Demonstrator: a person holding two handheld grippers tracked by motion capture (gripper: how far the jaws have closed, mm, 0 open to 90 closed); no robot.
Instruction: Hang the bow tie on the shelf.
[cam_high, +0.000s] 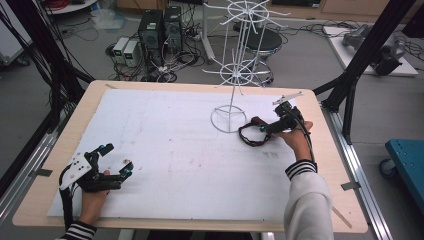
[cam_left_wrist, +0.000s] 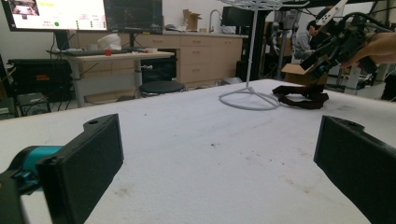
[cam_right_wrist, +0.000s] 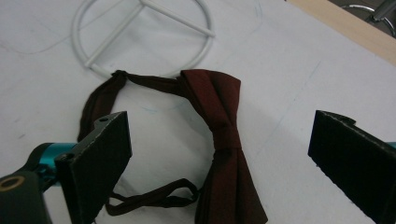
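Bow tie (cam_right_wrist: 219, 140) between open hand-held gripper (cam_right_wrist: 219, 154) jaws

Dark red bow tie on white, beside a white wire stand

The bow tie (cam_right_wrist: 223, 140) is a deep maroon — its strap (cam_right_wrist: 149, 198) the same shade, reading almost black from above. The wire stand (cam_high: 229, 119) is plain white, and the sheet (cam_high: 175, 155) under it is white too, with faint grey-brown smudges. The tabletop (cam_high: 320, 165) shows pale wood at its edges. Both the left gripper (cam_high: 116, 159) and the right gripper (cam_high: 263, 125) are black with teal accents — the left carries a light grey plate. The sleeve cuffs (cam_high: 300, 167) are striped black and white.
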